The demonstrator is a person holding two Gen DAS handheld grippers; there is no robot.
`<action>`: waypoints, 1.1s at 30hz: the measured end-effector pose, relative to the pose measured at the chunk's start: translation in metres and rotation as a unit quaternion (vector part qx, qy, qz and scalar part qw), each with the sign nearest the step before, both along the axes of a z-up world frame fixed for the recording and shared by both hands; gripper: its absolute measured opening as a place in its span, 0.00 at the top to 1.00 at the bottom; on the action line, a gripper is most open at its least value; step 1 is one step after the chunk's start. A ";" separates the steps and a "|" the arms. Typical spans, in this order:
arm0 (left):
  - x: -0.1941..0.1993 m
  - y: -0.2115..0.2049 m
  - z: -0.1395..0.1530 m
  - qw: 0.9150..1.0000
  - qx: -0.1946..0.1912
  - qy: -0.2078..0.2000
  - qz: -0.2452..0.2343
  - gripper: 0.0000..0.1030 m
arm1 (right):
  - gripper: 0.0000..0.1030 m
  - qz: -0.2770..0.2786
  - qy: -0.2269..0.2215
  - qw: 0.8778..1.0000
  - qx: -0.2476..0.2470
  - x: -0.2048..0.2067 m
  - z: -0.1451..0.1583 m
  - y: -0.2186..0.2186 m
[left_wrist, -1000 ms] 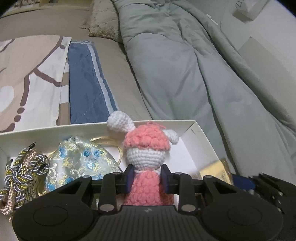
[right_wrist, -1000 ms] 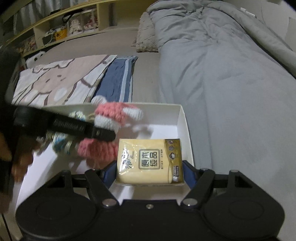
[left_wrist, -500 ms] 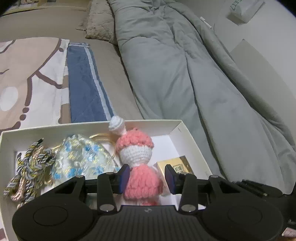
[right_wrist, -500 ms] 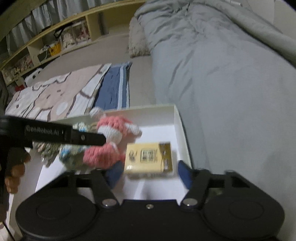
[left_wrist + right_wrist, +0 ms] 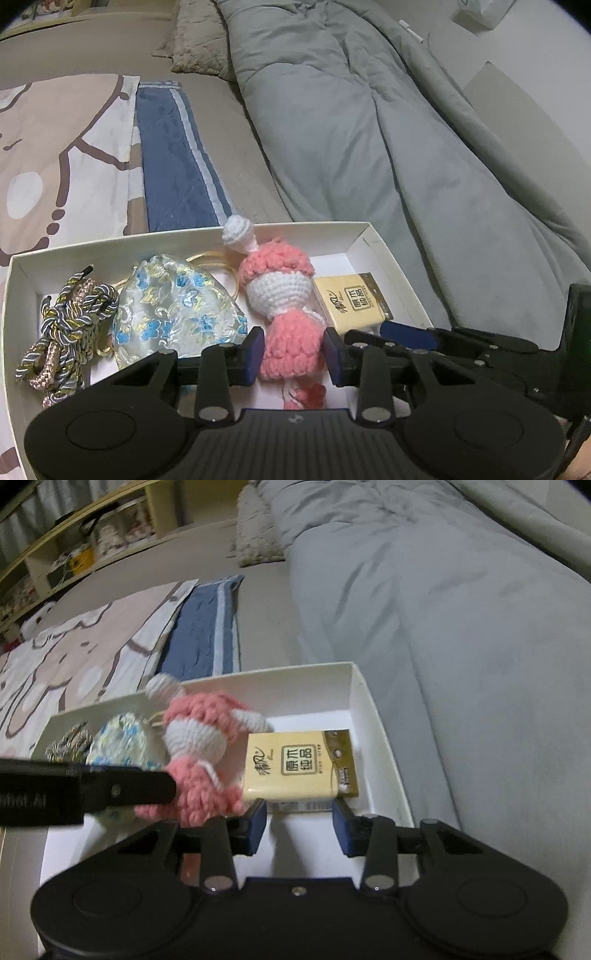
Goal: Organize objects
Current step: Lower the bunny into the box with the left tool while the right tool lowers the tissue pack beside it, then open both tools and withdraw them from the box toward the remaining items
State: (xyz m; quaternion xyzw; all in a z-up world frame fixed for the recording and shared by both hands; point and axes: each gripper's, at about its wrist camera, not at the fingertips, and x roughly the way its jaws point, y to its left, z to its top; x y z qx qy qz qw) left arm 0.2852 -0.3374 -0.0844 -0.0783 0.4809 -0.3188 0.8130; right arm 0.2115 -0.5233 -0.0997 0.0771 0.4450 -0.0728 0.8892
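Observation:
A pink and white crochet doll point(image 5: 277, 291) lies in the white box point(image 5: 369, 251), head away from me. My left gripper point(image 5: 291, 350) has its jaws closing, and both pads press the doll's pink skirt. In the right wrist view the same doll point(image 5: 195, 738) shows with a left finger point(image 5: 122, 790) against it. A yellow tissue pack point(image 5: 299, 768) lies flat on the box floor by the right wall point(image 5: 365, 716). My right gripper point(image 5: 299, 823) is shut just short of the pack with nothing between its pads. The left wrist view shows the pack point(image 5: 351, 302) beside the doll.
A floral silk pouch point(image 5: 177, 302), a knotted braided cord point(image 5: 70, 321) and a gold loop point(image 5: 218, 258) fill the box's left half. The box sits on a bed beside a grey duvet point(image 5: 369, 129), a blue towel point(image 5: 173, 158) and a cartoon-print cloth point(image 5: 55, 147). Shelves point(image 5: 92, 542) stand behind.
The right gripper let go of the tissue pack, which dropped flat into the box, and its jaws drew in. The doll sank into the box; the left jaws loosened, then narrowed on its skirt.

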 end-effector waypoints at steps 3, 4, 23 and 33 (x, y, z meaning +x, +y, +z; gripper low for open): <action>-0.004 0.003 0.006 1.000 -0.005 -0.003 -0.002 0.66 | 0.61 0.001 -0.010 1.000 0.005 -0.008 0.007 0.001; -0.006 0.005 0.009 1.000 -0.006 -0.005 -0.002 0.66 | 0.61 0.000 -0.013 1.000 0.006 -0.012 0.010 0.002; -0.074 0.051 0.080 0.994 0.058 -0.091 0.001 0.48 | 0.35 -0.011 -0.096 0.995 0.012 -0.092 0.097 0.031; -0.114 0.077 0.100 0.989 0.082 -0.123 0.019 0.19 | 0.21 -0.015 -0.105 0.994 -0.012 -0.131 0.116 0.051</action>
